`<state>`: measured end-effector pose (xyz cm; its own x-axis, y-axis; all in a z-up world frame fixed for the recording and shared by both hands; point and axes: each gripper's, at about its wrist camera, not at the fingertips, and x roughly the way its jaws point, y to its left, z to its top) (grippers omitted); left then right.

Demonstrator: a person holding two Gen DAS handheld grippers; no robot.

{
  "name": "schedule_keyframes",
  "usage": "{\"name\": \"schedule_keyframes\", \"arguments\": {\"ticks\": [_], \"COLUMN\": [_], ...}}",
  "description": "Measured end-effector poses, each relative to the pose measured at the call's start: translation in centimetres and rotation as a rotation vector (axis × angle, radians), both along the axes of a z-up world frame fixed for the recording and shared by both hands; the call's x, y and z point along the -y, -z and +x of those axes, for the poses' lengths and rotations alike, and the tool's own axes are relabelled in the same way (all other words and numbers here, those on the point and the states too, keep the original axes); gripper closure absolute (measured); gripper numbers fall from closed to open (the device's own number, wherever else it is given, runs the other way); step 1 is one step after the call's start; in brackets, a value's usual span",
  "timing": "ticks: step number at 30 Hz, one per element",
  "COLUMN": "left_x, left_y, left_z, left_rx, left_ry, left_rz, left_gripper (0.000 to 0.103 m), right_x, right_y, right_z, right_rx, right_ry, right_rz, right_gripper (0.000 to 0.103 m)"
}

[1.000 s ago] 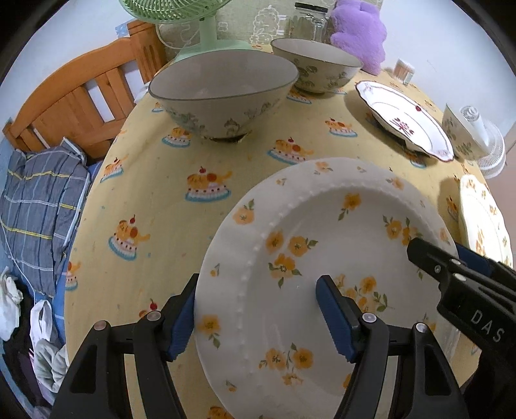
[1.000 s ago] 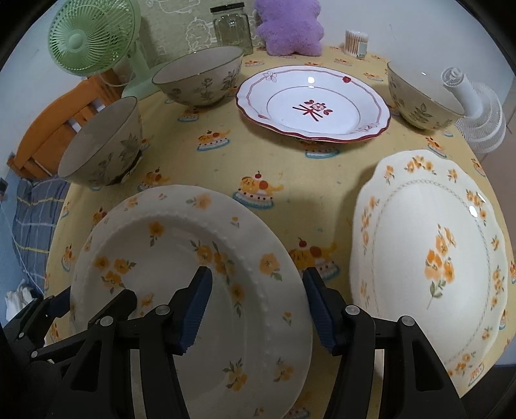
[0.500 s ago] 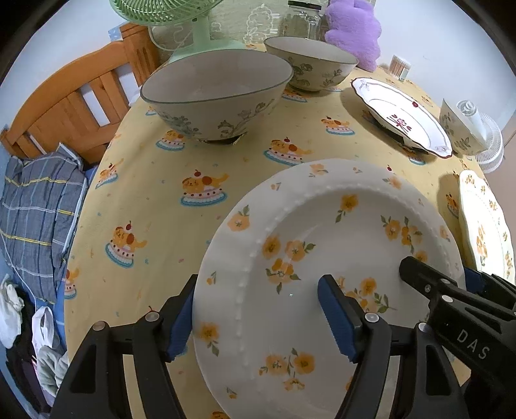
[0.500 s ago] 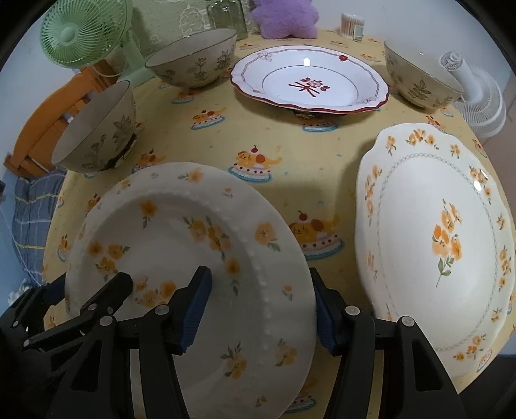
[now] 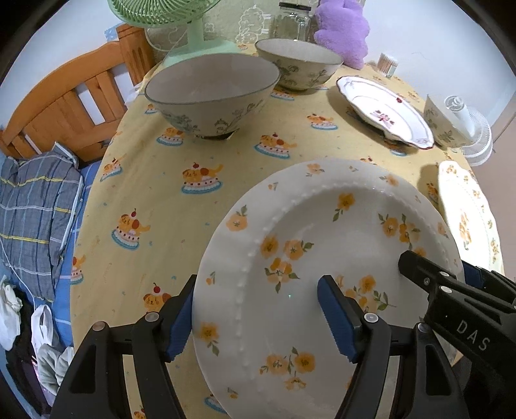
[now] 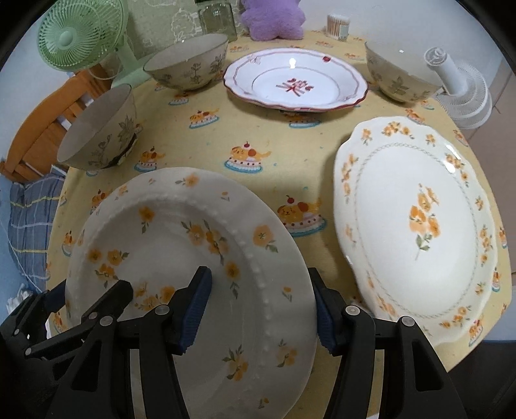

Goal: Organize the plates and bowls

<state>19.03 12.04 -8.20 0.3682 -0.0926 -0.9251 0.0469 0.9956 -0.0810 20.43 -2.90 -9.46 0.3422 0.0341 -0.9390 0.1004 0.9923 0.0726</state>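
Note:
A white plate with orange flowers and a beaded rim sits at the near edge of the yellow table and looks slightly raised above the cloth. My left gripper is shut on its left rim, one blue pad on the top face and the other outside the edge. On the opposite rim my right gripper is shut the same way. A scalloped orange-flower plate lies to the right. Farther back stands a red-patterned plate. There are three leaf-patterned bowls.
A green fan, a glass jar, a purple plush toy and a toothpick holder line the back edge. A white fan stands at the far right. A wooden frame and a plaid cloth lie left of the table.
The right gripper has tipped slightly, so the far dishes sit higher in its view. Both grips on the flowered plate look the same as before.

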Motion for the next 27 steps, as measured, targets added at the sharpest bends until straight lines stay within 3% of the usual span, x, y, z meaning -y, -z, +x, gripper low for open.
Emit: {"name": "schedule_keyframes", "arguments": {"ticks": [17,27], "left_x": [4.4,10.7], "left_y": [-3.6,-4.2], "left_z": [-0.9,-0.2], "left_rx": [0.059,0.061], "left_ry": [-0.031,-0.048], "left_rz": [0.012,0.011], "left_gripper": [0.031,0.031], "right_x": [3.6,10.2], "right_y": [-3.9,-4.7], "right_z": [-1.1,-0.3], "right_rx": [0.077,0.080], "right_ry": [-0.013,-0.039], "right_rz": [0.021,0.020], "right_gripper": [0.041,0.041]}}
